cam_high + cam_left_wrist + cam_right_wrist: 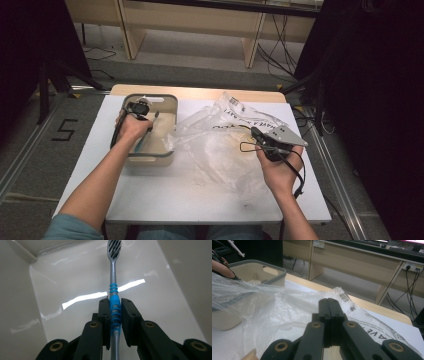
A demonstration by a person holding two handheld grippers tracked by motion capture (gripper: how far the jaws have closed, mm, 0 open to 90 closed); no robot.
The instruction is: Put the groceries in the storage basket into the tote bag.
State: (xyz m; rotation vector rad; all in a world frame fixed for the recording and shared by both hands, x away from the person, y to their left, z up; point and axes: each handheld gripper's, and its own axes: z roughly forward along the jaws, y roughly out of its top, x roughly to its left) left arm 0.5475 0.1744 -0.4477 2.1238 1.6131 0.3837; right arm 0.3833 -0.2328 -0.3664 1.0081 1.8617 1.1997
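Note:
A toothbrush (113, 285) with a silver stem, blue ribbed grip and dark bristles sits between the jaws of my left gripper (115, 301), which is shut on the blue grip. The brush head points away over the pale floor of a beige bin (75, 277). From above, the left gripper (146, 131) is inside the grey-rimmed bin (150, 97) with the toothbrush (142, 141) slanting across it. My right gripper (331, 300) has its jaws pressed together at the edge of a crumpled clear plastic bag (274, 312); I cannot tell whether film is caught. The right gripper (255, 131) rests over the plastic bag (220, 145).
The white table top (175, 200) has a wooden far edge (200, 91). The bin (262, 272) stands just left of the bag. Wooden furniture legs (131, 35) and cables (275, 55) lie beyond the table, and dark stands flank both sides.

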